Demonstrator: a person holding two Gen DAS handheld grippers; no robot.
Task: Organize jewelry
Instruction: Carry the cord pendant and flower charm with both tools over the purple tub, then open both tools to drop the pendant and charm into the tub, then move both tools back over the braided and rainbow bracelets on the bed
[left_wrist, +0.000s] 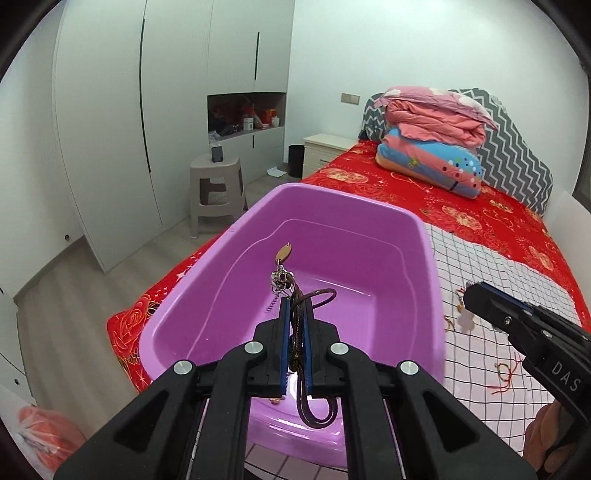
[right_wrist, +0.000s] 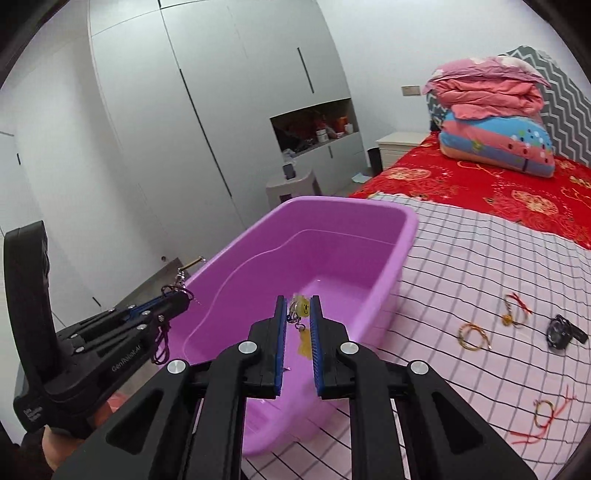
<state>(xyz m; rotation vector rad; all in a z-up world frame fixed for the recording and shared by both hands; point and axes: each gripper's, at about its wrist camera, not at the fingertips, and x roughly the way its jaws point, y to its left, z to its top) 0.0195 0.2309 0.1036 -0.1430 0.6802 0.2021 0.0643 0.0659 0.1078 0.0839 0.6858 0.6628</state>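
Purple plastic forms the tub (left_wrist: 369, 236), which sits on the bed (left_wrist: 517, 236) at its near edge, within reach of both hands, and appears empty. The left gripper (left_wrist: 295, 325) is clenched on a brown cord necklace (left_wrist: 306, 306), its pendant (left_wrist: 282, 254) standing clear above the tub so a release should drop it inside. The right gripper (right_wrist: 298, 314) is grasping a yellow charm (right_wrist: 303, 307) between its pads, also over the tub. Both pieces are held above the opening, apparently to be dropped in. Count: one tub, two grippers, two pieces in hand. On the checked cloth (right_wrist: 480, 258) remain three bracelets (right_wrist: 472, 336) and one watch (right_wrist: 559, 332).
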